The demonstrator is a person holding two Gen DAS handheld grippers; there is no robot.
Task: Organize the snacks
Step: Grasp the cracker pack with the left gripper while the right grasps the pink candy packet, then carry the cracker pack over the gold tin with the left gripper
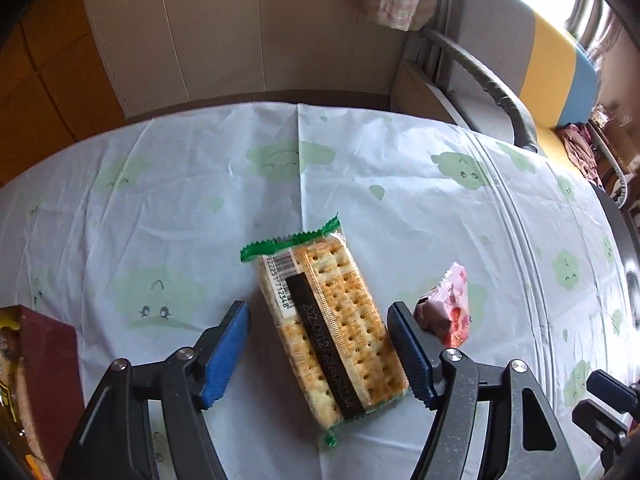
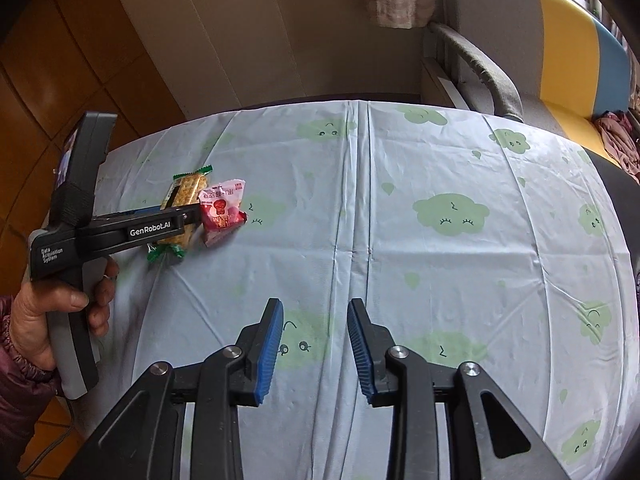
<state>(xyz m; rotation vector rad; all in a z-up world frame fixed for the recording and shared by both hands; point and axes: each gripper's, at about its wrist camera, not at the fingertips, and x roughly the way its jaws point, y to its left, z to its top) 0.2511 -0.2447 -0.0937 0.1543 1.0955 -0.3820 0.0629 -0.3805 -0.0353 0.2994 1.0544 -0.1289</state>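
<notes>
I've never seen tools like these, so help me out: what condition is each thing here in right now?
Left gripper: jaws open, either side of the cracker pack.
Right gripper: jaws open, holding nothing.
Cracker pack: sealed, lying flat on the tablecloth.
Pink snack packet: sealed, crumpled, beside the crackers.
Brown box: cut off by the picture's edge, state unclear.

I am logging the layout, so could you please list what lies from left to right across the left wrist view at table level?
Brown box → left gripper, its jaws open around the cracker packet → pink snack packet, all on the cloud-print tablecloth.
</notes>
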